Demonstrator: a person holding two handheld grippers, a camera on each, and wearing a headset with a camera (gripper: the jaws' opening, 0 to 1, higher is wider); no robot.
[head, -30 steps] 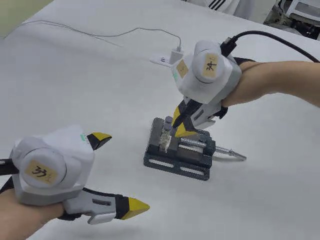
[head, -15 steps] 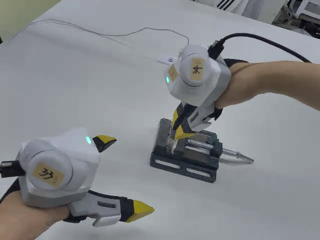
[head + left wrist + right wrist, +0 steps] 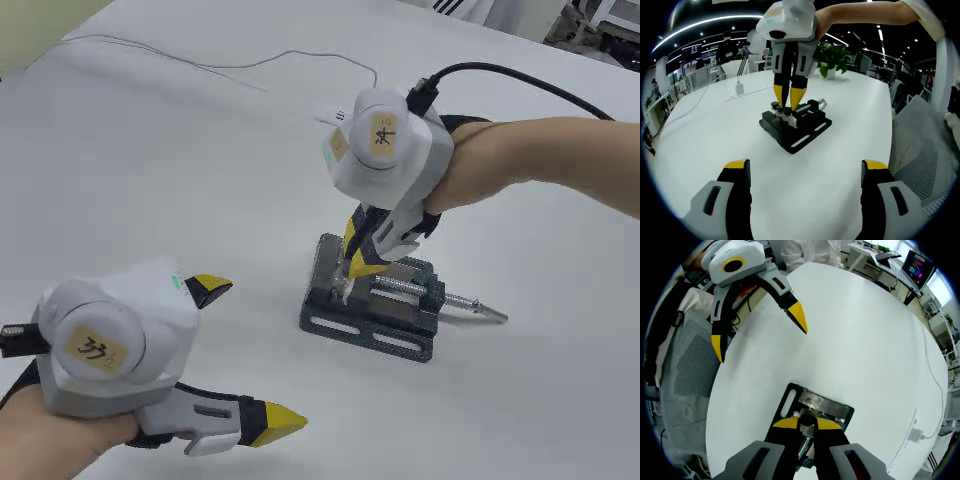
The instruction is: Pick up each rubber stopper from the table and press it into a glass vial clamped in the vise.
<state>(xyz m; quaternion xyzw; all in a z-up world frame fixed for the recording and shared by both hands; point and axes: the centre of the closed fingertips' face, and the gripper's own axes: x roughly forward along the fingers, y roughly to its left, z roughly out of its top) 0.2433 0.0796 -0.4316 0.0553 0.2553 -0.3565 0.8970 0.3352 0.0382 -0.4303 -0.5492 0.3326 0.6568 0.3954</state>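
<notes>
Here we hold the right gripper (image 3: 358, 262) straight down over the small dark metal vise (image 3: 372, 328) on the white table (image 3: 150, 180), its yellow-tipped jaws pinched on a dark round rubber stopper (image 3: 807, 418) just above the clear glass vial (image 3: 343, 292) clamped there. Our left gripper (image 3: 250, 352) hovers well apart from the vise, jaws spread wide and holding nothing

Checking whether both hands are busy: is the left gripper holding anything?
No, the left gripper stands wide open, with bare table between its jaws.
</notes>
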